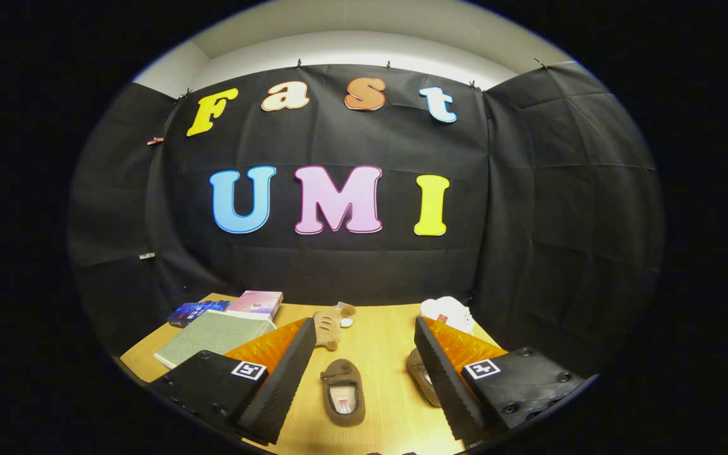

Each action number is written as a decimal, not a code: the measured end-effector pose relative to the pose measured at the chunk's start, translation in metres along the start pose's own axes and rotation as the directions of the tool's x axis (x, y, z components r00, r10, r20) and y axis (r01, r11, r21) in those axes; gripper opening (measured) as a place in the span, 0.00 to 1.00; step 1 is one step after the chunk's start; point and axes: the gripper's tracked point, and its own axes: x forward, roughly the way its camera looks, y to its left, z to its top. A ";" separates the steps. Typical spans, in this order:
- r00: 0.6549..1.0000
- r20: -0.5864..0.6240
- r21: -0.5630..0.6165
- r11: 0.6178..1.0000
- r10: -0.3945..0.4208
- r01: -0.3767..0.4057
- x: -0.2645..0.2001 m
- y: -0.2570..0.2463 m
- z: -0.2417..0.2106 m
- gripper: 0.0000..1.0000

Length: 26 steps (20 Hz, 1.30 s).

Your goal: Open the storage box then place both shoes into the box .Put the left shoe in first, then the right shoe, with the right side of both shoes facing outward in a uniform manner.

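Observation:
My gripper (364,373) is open, held above the wooden table (380,332) with a wide gap between the fingers. A small brown slipper-like shoe (343,392) lies on the table between the fingers, its opening facing up. A second brown shoe (422,376) lies to its right, partly hidden behind the right finger (446,373). A flat grey-green storage box (215,335) lies shut on the table's left side, beyond the left finger (285,373).
A pink box (256,302) and a dark blue box (194,311) lie behind the grey-green one. A tan plush toy (331,325) rests mid-table past the fingers. A white object (447,311) sits at the back right by the cloth wall.

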 end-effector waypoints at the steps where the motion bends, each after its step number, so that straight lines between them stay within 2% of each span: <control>1: 1.000 -0.015 0.002 1.000 0.017 -0.017 0.004 0.003 -0.005 0.97; 3: 0.997 -0.056 0.018 0.998 0.060 -0.059 0.012 0.012 -0.017 0.97; 6: 0.979 -0.118 0.091 0.984 0.166 -0.156 0.028 0.034 -0.037 0.98; 8: 0.951 -0.171 0.147 0.961 0.258 -0.234 0.037 0.052 -0.055 0.98; 11: 0.909 -0.239 0.241 0.927 0.343 -0.287 0.047 0.066 -0.084 0.99; 14: 0.813 -0.311 0.408 0.842 0.492 -0.354 0.049 0.098 -0.122 0.98; 17: 0.742 -0.336 0.508 0.775 0.579 -0.375 0.055 0.118 -0.153 0.98; 20: 0.621 -0.315 0.652 0.639 0.718 -0.407 0.045 0.147 -0.172 0.98; 22: 0.546 -0.301 0.734 0.555 0.782 -0.392 0.043 0.162 -0.183 0.98; 24: 0.483 -0.274 0.793 0.480 0.831 -0.376 0.043 0.178 -0.190 0.98; 26: 0.436 -0.235 0.851 0.401 0.869 -0.339 0.044 0.187 -0.191 0.98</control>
